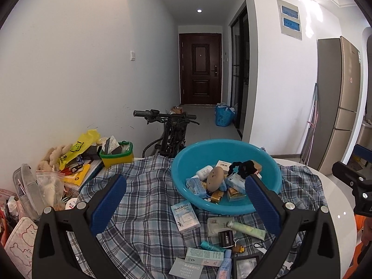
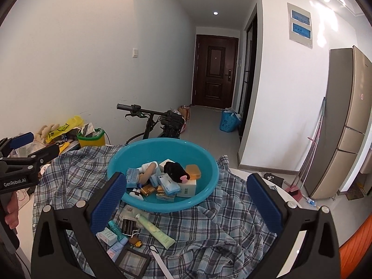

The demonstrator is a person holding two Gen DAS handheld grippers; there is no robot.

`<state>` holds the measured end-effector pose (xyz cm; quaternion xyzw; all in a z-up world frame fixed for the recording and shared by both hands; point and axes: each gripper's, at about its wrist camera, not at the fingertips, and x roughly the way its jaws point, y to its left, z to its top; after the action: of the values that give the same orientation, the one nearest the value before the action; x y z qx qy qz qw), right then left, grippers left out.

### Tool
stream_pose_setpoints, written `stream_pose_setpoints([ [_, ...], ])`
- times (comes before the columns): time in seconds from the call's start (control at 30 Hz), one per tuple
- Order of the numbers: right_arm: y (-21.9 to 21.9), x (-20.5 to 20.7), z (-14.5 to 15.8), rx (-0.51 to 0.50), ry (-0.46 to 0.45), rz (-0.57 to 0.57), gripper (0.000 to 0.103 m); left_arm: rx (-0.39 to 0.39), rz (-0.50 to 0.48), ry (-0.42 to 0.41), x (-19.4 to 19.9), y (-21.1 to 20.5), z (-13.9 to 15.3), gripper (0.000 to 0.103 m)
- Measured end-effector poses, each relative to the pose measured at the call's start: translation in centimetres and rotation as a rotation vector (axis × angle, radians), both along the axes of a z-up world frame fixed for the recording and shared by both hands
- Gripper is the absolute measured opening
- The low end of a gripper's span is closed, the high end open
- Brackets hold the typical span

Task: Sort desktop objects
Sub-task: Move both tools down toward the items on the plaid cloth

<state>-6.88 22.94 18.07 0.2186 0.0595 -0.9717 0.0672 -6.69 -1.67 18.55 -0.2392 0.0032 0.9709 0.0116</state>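
Observation:
A blue basin (image 1: pixel 267 160) (image 2: pixel 204 162) sits on a plaid cloth (image 1: pixel 144 186) (image 2: pixel 220 220) and holds several small boxes, bottles and a black hair scrunchie (image 1: pixel 243 166). Loose items lie on the cloth in front of it: a RAISON box (image 1: pixel 185 214), a pale green tube (image 1: pixel 247 229) (image 2: pixel 154 229), a black jar (image 1: pixel 225 239) and a teal tube (image 2: pixel 115 227). My left gripper (image 1: pixel 186 200) is open and empty, above the loose items. My right gripper (image 2: pixel 186 200) is open and empty, above the cloth just in front of the basin.
Clutter lines the table's left edge: a green and yellow bin (image 1: pixel 117 153), a yellow bag (image 1: pixel 76 148), pouches (image 1: pixel 25 186). A bicycle (image 1: pixel 167 130) stands behind the table. A fridge (image 2: pixel 344 121) stands at the right. The white table rim (image 1: pixel 334 195) shows at right.

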Motion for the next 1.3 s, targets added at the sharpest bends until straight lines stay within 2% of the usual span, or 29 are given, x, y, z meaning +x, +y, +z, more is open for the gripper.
stream_pose_setpoints([
  [0.1, -0.2, -0.5, 0.0, 0.031, -0.018, -0.035, 0.103, 0.029, -0.013, -0.048, -0.9, -0.1, -0.6, 0.103],
  [0.3, -0.4, -1.8, 0.0, 0.026, -0.080, 0.005, 0.103, 0.008, -0.009, -0.089, -2.2, 0.1, -1.1, 0.103],
  [0.63, -0.4, -3.6, -1.5, 0.011, -0.154, 0.030, 0.103, -0.022, -0.016, -0.102, -2.9, 0.9, -2.0, 0.103],
  [0.83, -0.3, -3.9, -2.6, 0.009, -0.178, 0.034, 0.103, -0.012, -0.034, -0.156, -3.4, 1.3, -4.1, 0.103],
  [1.03, -0.7, -3.7, -3.8, 0.034, -0.193, 0.047, 0.103, -0.036, -0.045, -0.178, -3.5, 2.0, -6.1, 0.103],
  [1.3, -0.6, -3.3, -7.6, 0.011, -0.264, 0.087, 0.103, -0.042, -0.082, -0.236, -2.7, 1.9, -9.5, 0.103],
])
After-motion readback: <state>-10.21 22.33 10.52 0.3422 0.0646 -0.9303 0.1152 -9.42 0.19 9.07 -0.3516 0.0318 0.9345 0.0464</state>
